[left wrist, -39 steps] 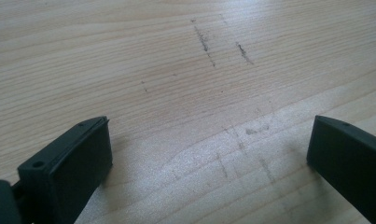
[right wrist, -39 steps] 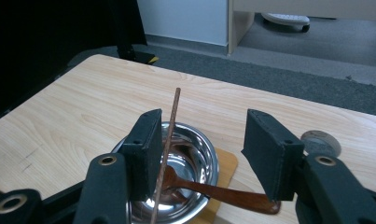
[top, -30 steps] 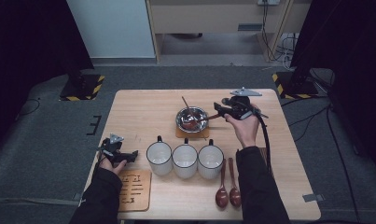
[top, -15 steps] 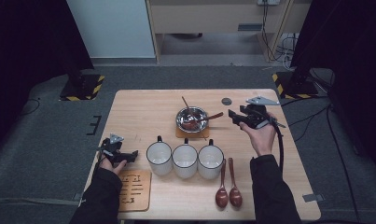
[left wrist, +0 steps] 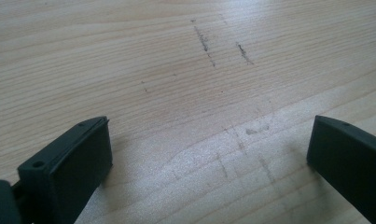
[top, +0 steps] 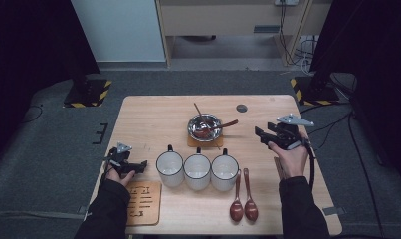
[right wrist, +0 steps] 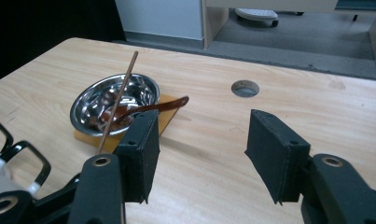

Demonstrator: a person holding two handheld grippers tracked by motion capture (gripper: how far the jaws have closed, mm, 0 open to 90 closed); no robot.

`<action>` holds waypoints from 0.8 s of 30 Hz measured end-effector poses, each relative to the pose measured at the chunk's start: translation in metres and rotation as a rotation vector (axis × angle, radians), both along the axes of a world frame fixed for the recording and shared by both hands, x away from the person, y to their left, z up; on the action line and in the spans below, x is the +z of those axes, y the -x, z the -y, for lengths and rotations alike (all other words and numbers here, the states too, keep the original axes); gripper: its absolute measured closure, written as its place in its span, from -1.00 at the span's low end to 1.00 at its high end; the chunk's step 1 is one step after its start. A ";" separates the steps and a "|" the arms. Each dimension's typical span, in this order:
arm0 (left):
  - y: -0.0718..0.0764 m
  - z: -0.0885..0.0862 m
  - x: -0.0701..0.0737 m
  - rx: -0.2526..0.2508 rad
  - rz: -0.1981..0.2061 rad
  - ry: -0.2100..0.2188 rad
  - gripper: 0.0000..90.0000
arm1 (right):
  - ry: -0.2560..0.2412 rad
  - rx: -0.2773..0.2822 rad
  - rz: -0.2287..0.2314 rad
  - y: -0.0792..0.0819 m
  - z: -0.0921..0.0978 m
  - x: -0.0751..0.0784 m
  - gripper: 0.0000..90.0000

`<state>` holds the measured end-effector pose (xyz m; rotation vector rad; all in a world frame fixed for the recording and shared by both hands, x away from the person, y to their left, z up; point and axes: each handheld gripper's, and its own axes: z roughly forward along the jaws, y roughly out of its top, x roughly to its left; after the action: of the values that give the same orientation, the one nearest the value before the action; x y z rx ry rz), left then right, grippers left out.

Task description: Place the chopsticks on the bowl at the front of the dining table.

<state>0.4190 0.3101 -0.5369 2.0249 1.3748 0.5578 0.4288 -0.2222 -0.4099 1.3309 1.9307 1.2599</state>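
A steel bowl [top: 204,127] stands on a small wooden mat mid-table; a brown spoon [top: 227,124] and a thin wooden stick [top: 198,110] rest in it. My right gripper [top: 261,134] hovers right of the bowl, open and empty. From the right gripper view the bowl [right wrist: 114,105], spoon [right wrist: 150,107] and stick [right wrist: 120,93] lie beyond the open right gripper [right wrist: 202,135]. My left gripper [top: 140,167] rests near the table's left edge, open. In the left gripper view it [left wrist: 209,140] holds nothing above bare wood.
Three white mugs [top: 197,171] stand in a row at the front, their black handles [right wrist: 10,149] toward the bowl. Two brown spoons [top: 243,203] lie front right. A carved wooden coaster [top: 142,201] sits front left. A round hole [top: 242,107] marks the table behind the bowl.
My right gripper has drawn away from the bowl, moving right and toward the near edge. The left gripper has stayed put.
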 end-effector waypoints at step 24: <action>0.000 0.000 0.000 0.000 0.000 0.000 -1.00 | 0.004 -0.021 -0.052 0.045 0.034 -0.039 -0.06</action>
<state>0.4190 0.3100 -0.5369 2.0252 1.3751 0.5580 0.3835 -0.2560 -0.4487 1.3913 1.9483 1.2217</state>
